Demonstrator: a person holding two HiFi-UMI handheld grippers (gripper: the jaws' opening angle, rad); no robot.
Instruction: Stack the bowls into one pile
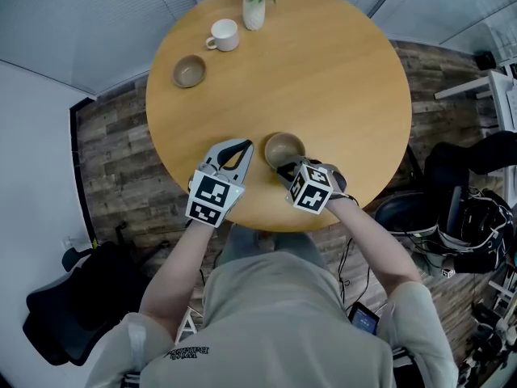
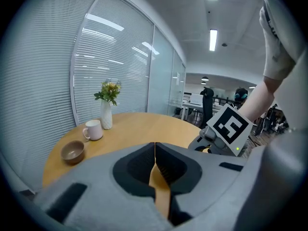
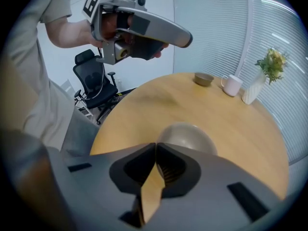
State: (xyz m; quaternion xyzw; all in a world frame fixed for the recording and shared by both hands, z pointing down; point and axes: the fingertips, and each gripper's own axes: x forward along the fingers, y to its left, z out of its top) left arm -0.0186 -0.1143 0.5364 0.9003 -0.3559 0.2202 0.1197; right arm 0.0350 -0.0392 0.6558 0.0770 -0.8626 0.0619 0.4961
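Note:
One tan bowl (image 1: 284, 149) sits near the table's front edge, seen from outside as a rounded dome (image 3: 186, 136) in the right gripper view. A second brown bowl (image 1: 188, 71) rests at the far left of the table, also visible in the left gripper view (image 2: 73, 152) and the right gripper view (image 3: 203, 79). My right gripper (image 1: 284, 169) is shut and empty, its tips (image 3: 156, 144) just short of the near bowl. My left gripper (image 1: 242, 146) hangs shut and empty to the left of that bowl, above the table (image 2: 155, 143).
A white mug (image 1: 224, 35) and a white vase with flowers (image 1: 254, 6) stand at the table's far edge (image 1: 339, 6), near the far bowl. Office chairs (image 1: 81, 297) and bags sit on the floor around the round table. Glass walls with blinds (image 2: 110, 57) lie behind.

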